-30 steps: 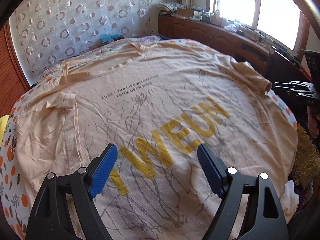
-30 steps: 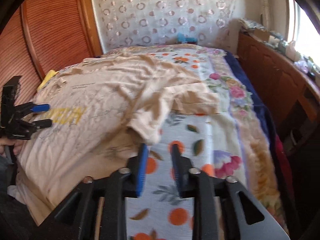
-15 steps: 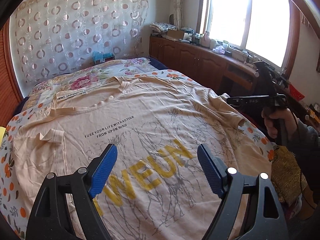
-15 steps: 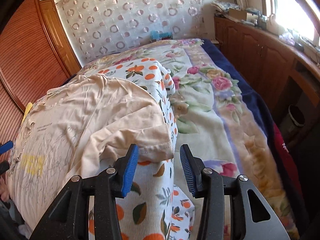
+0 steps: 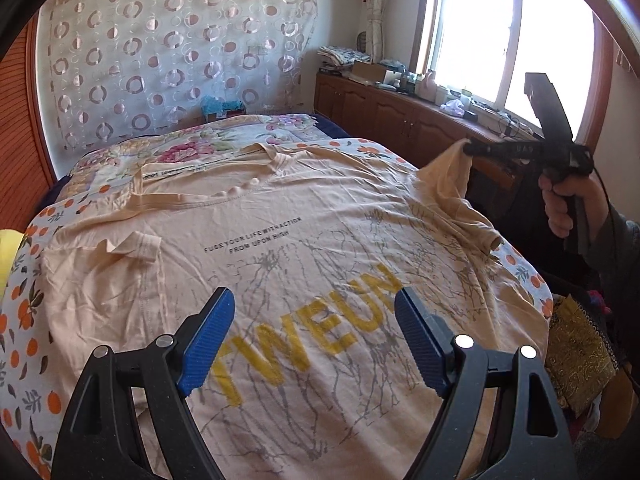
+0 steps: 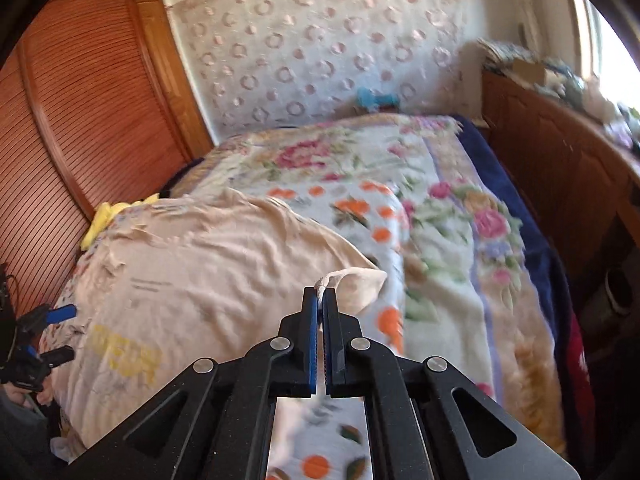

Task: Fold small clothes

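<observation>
Your right gripper (image 6: 321, 294) is clenched on the sleeve edge of the peach cotton T-shirt (image 5: 280, 248), spread on the floral bedspread (image 6: 440, 216), ready to fold inward. Your left gripper (image 5: 314, 334) hangs released above its hem.

Right wrist view motion-blurred, windowsill clutter (image 6: 560, 76) unreadable (shirt print (image 6: 128, 354) too)
</observation>
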The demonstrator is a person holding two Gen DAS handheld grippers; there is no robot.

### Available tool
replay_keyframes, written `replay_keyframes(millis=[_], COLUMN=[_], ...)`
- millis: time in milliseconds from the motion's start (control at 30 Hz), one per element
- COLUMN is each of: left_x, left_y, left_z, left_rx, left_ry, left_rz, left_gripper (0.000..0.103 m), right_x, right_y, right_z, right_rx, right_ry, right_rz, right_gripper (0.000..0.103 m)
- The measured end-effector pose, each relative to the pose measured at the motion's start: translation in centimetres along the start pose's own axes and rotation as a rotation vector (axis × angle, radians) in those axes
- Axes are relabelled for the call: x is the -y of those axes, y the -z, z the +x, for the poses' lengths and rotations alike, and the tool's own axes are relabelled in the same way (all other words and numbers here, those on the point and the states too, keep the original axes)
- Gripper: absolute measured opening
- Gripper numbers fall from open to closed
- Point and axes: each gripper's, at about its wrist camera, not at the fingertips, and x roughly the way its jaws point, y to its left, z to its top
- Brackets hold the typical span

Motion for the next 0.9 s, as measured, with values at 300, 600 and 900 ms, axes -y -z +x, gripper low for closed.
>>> replay_keyframes(millis=[300,600,900], left_x=[-1.9,-2.2,-2.4], left_y=[1.0,1.8,1.9], left_z=[-0.3,0.1,1.1], left_rx=[-0.008,-0.031,-0.063], left_ry=[-0.013,-0.008,0.003], left_rz=[-0.049,-0.055,-0.065], left_gripper=[0.083,0.083,0.083], right_x=[-11.3,-12.2,-9.5], right_y=[-3.1,-2.9,3.9], right_z=[0.8,4.6,4.3], right_rx=[-0.008,-0.058,-0.175], right_ry=[-0.165,-0.094,0.012], right_rz=[-0.208,-0.235,-0.169], right_gripper=[0.002,0.034,0.034])
